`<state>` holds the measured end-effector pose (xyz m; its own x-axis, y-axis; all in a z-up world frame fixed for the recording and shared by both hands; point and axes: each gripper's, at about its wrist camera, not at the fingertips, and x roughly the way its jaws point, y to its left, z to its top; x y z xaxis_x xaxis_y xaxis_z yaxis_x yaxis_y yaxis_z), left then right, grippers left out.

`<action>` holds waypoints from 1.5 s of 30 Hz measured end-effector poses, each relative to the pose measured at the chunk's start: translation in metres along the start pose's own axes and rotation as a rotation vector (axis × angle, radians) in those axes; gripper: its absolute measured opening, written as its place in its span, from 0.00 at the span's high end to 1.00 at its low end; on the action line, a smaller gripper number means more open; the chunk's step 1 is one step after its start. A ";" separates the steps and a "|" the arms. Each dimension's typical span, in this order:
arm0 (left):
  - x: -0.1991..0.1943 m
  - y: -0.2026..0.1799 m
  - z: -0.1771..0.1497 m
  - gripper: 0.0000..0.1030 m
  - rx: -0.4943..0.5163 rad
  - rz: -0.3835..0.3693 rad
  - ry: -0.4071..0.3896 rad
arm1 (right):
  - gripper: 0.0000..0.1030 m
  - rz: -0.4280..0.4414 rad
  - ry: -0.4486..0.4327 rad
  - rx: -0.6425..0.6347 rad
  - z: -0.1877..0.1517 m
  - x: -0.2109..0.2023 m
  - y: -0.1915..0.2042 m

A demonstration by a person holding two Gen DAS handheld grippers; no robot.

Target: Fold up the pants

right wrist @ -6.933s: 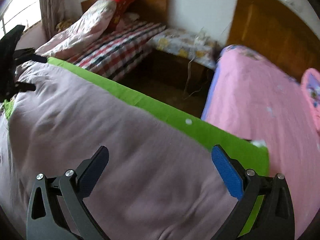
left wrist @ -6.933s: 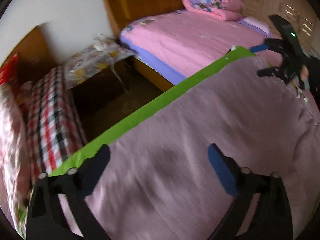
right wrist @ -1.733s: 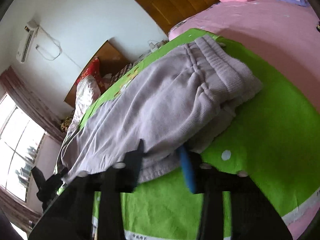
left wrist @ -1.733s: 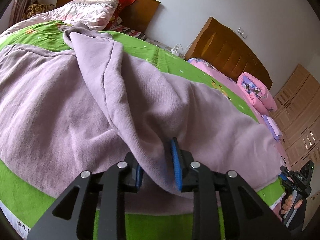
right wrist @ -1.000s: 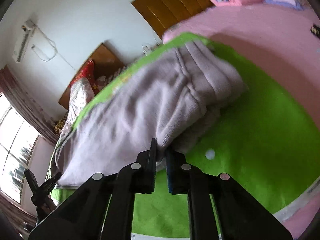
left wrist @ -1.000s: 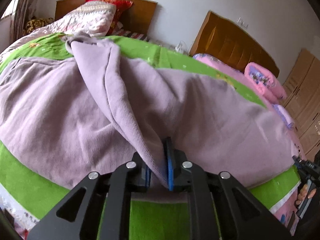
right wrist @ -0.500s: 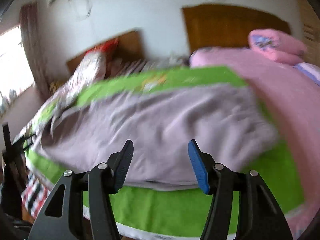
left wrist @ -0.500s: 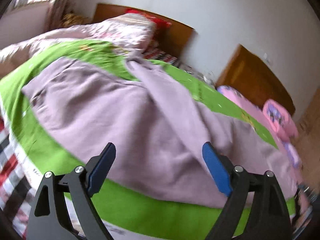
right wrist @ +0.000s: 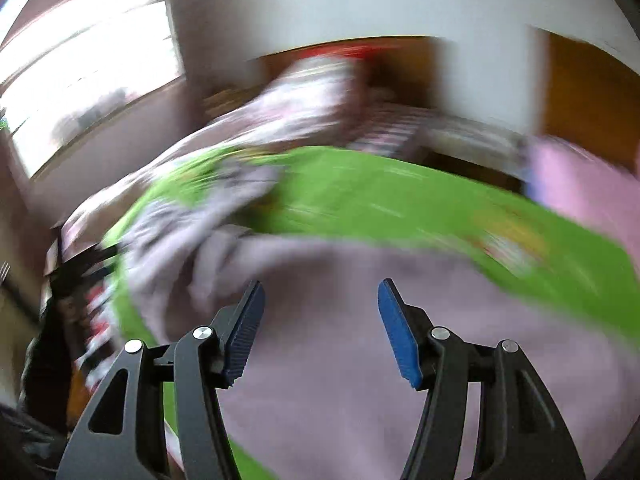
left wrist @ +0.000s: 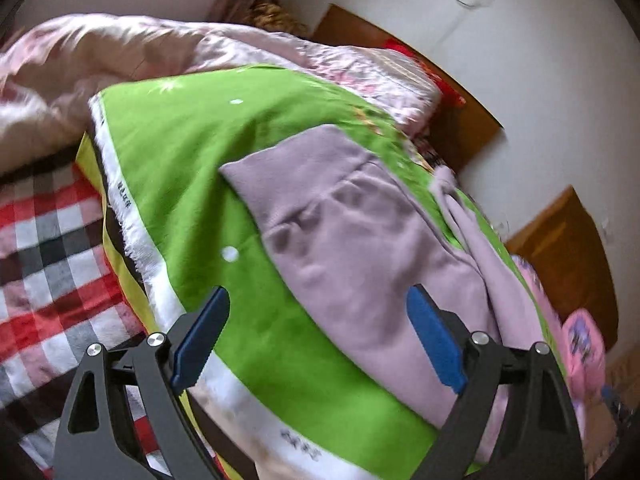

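Lilac soft knit pants (left wrist: 360, 248) lie spread on green cotton sheet (left wrist: 180, 152), folded leg bunched along far side. Left gripper (left wrist: 316, 336) above near edge of pants, blue-padded fingers wide apart, holding nothing. Right gripper (right wrist: 320, 328) over pants (right wrist: 360, 380), fingers apart, empty; view motion-blurred. Red checked blanket (left wrist: 44, 264) beside sheet; pink quilt (left wrist: 120, 48) beyond it.

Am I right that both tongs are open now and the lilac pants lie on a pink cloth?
Not quite: the cloth is green. The left wrist view shows the pants lying on a green cloth. The rest holds: the left tongs and right tongs are open and hold nothing.
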<state>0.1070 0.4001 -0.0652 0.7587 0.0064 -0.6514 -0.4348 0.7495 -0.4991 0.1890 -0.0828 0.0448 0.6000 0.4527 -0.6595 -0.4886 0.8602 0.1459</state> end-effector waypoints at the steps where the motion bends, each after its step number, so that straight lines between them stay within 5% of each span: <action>1: 0.003 0.001 0.003 0.13 -0.013 0.006 -0.001 | 0.43 0.054 0.031 -0.071 0.021 0.026 0.019; 7: 0.023 0.010 0.031 0.14 -0.050 0.024 0.010 | 0.43 0.314 0.170 -0.458 0.115 0.171 0.164; 12: 0.040 0.019 0.050 0.18 -0.062 0.039 0.011 | 0.44 0.390 0.271 -0.687 0.138 0.269 0.255; 16: 0.051 0.021 0.055 0.28 -0.050 0.069 0.018 | 0.45 0.435 0.376 -0.735 0.145 0.326 0.285; 19: 0.052 0.023 0.056 0.47 -0.059 0.076 0.003 | 0.64 0.483 0.431 -0.740 0.133 0.339 0.285; 21: 0.051 0.022 0.056 0.80 -0.039 0.093 -0.001 | 0.77 0.540 0.407 -0.763 0.127 0.337 0.286; 23: 0.048 0.017 0.057 0.96 -0.013 0.078 -0.013 | 0.88 0.520 0.362 -0.794 0.126 0.329 0.288; 28: 0.018 0.003 0.075 0.96 0.051 0.108 -0.149 | 0.89 0.526 0.241 -0.778 0.150 0.305 0.300; 32: 0.031 0.012 0.082 0.96 0.026 0.148 -0.114 | 0.89 0.455 0.311 -0.804 0.138 0.337 0.319; 34: 0.056 0.023 0.075 0.94 0.015 0.196 -0.036 | 0.85 0.413 0.344 -0.813 0.125 0.357 0.320; 36: 0.059 0.031 0.073 0.88 -0.007 0.184 -0.042 | 0.82 0.445 0.361 -0.745 0.131 0.361 0.315; 37: 0.055 0.031 0.073 0.81 -0.014 0.188 -0.052 | 0.73 0.440 0.375 -0.717 0.137 0.359 0.311; 38: 0.049 0.030 0.075 0.57 -0.019 0.210 -0.070 | 0.57 0.439 0.385 -0.678 0.147 0.352 0.304; 39: 0.037 0.027 0.078 0.29 -0.033 0.282 -0.113 | 0.53 0.449 0.365 -0.636 0.160 0.339 0.294; 40: 0.026 0.024 0.079 0.25 -0.047 0.323 -0.152 | 0.51 0.461 0.331 -0.604 0.171 0.324 0.282; 42: -0.001 0.011 0.081 0.21 -0.042 0.267 -0.221 | 0.43 0.470 0.247 -0.529 0.192 0.290 0.244; 45: -0.010 -0.021 0.074 0.10 0.035 0.122 -0.202 | 0.39 0.367 0.205 -0.374 0.202 0.265 0.163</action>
<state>0.1444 0.4329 -0.0058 0.7850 0.2277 -0.5761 -0.5144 0.7578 -0.4014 0.3965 0.2251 0.0427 0.2310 0.6200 -0.7498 -0.8561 0.4957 0.1461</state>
